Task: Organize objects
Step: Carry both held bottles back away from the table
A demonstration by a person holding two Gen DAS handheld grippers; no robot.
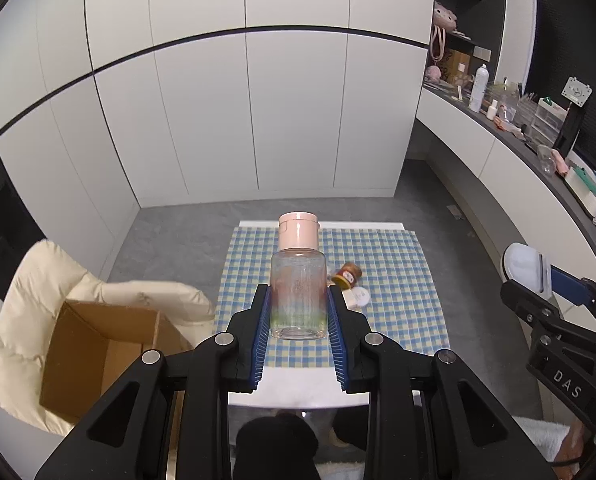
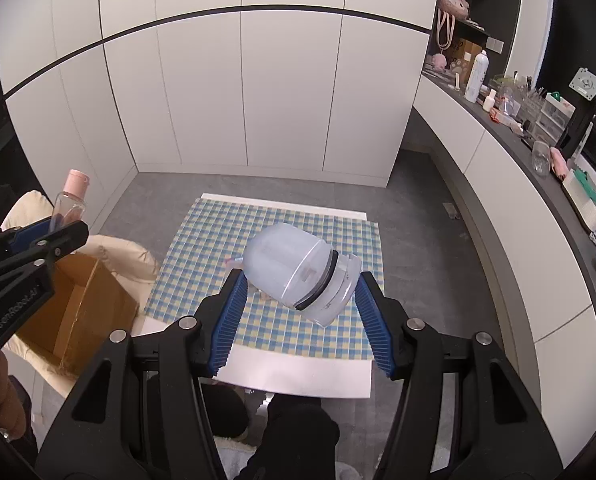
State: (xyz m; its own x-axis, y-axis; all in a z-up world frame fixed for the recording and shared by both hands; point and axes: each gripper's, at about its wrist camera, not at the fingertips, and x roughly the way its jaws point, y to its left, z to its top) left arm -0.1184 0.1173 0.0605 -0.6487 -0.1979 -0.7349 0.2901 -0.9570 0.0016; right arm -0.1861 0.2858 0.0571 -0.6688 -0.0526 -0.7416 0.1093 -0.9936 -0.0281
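My left gripper [image 1: 298, 300] is shut on a clear bottle [image 1: 298, 280] with a pink cap, held upright between the blue pads above the blue-and-yellow checked cloth [image 1: 397, 280]. My right gripper [image 2: 301, 280] is shut on a translucent white container [image 2: 286, 260] with a clear lid, which lies tilted between the pads over the same cloth [image 2: 202, 240]. In the left wrist view the right gripper's container [image 1: 523, 266] shows at the right edge. In the right wrist view the bottle [image 2: 72, 196] shows at the far left. An open cardboard box [image 1: 98, 344] [image 2: 78, 304] rests on a cream chair.
A small brown jar [image 1: 347, 274] and a white round item [image 1: 357, 296] lie on the cloth. The cream chair [image 1: 38, 280] stands left of the white table [image 2: 298, 376]. A cluttered dark counter [image 1: 537, 136] runs along the right wall. White cabinets stand behind.
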